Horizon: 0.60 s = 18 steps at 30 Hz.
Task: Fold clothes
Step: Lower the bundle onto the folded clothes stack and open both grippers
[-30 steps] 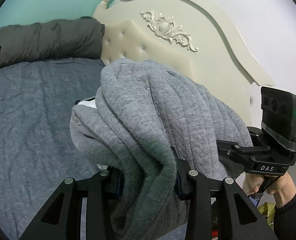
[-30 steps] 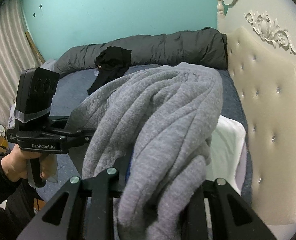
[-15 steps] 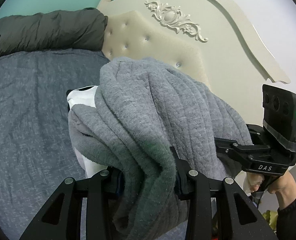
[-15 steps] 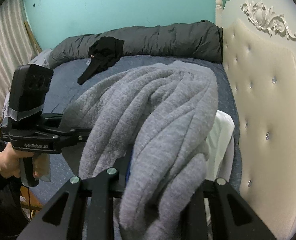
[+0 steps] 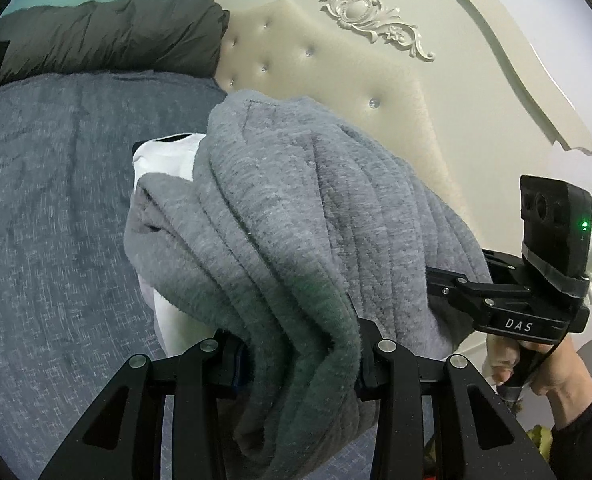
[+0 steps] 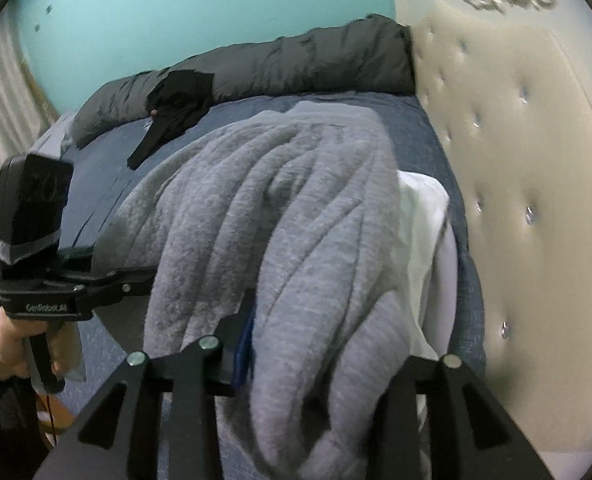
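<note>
Clamping bunched grey sweater in left gripper | pinching same sweater in right gripper | hanging above white garment on blue bedspread | dark duvet lying far, headboard right.

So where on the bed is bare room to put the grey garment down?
Free: the blue sheet, between the dark duvet along the far edge and the white cloth. Crowded: by the headboard the white cloth lies under the grey garment; a black garment lies by the duvet. Both tools, left and right, grip the garment.
</note>
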Each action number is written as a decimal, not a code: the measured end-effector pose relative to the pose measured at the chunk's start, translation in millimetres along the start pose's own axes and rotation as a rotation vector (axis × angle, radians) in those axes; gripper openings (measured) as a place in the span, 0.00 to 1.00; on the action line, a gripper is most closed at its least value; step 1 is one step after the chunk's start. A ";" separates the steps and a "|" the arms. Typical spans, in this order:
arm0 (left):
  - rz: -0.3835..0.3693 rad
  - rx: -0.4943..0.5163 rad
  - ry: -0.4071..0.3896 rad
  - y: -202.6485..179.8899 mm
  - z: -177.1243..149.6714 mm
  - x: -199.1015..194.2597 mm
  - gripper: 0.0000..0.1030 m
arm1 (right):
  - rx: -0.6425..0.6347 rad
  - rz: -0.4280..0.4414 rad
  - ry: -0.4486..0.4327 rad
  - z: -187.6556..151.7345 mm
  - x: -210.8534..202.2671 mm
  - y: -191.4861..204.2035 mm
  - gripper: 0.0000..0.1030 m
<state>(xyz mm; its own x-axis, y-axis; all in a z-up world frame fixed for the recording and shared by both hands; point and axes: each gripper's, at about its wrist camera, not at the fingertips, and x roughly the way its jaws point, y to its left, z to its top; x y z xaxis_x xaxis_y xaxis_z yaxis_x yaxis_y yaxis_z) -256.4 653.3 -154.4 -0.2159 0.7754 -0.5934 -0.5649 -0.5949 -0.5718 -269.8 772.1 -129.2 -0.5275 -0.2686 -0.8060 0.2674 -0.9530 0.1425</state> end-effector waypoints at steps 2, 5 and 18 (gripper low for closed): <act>-0.004 -0.017 0.000 0.5 -1.3 -1.6 0.39 | 0.037 -0.004 0.000 -1.6 -1.9 -5.1 0.38; -0.014 -0.032 0.003 1.1 -2.1 -4.1 0.39 | 0.093 -0.007 -0.009 -5.4 -6.0 -13.7 0.41; 0.026 -0.021 -0.037 12.0 -5.5 -44.7 0.58 | 0.250 -0.120 -0.172 -24.1 -47.1 -28.3 0.52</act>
<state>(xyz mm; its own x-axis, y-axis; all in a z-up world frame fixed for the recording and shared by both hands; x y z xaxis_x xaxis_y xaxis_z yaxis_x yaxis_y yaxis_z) -249.2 610.3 -137.9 -0.2601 0.7666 -0.5871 -0.5417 -0.6192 -0.5685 -233.1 815.1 -109.2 -0.6775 -0.1518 -0.7197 0.0002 -0.9785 0.2062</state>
